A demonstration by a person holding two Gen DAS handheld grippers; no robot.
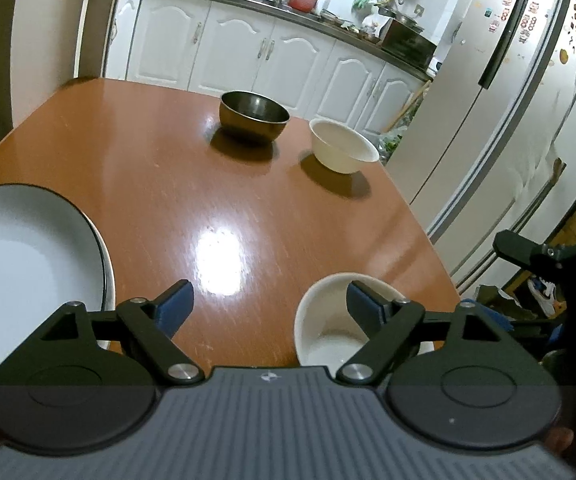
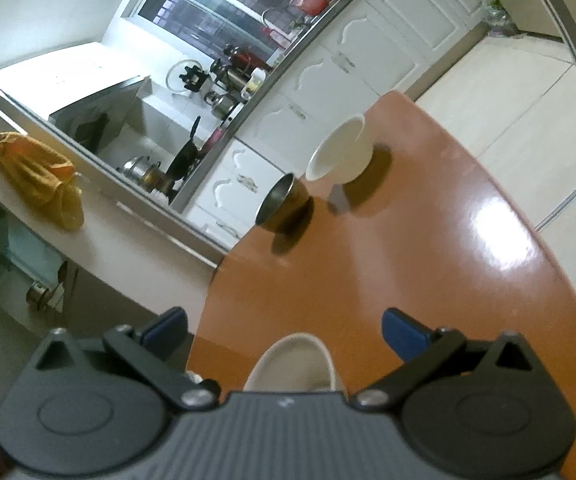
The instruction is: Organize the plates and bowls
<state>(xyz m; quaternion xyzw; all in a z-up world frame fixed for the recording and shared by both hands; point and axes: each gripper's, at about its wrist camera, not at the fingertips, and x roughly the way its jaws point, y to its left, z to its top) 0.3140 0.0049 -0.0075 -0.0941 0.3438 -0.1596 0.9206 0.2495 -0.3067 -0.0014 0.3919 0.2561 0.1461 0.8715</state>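
Tongs on the left are standing wide apart over the orange desk, gripping nothing; bare desk is showing between the blue pads. A white bowl is sitting upright on the desk just under the right-hand pad, which is overlapping its rim in the left wrist view; whether the pad is touching the bowl cannot be told. White plates are lying stacked at the left edge of that view, beside the left-hand finger. Farther across the desk a metal bowl is standing upright, and a second white bowl is standing just to its right, the two near each other but apart. Part of the right tongs is showing at the right edge of this view.

Right tongs are also spread wide and holding nothing. In the right wrist view a white bowl is sitting low between the fingers, close to the tool body, with neither pad pressing on it. The metal bowl and far white bowl are showing beyond, near the desk's far edge. Kitchen cabinets are lining the wall behind.
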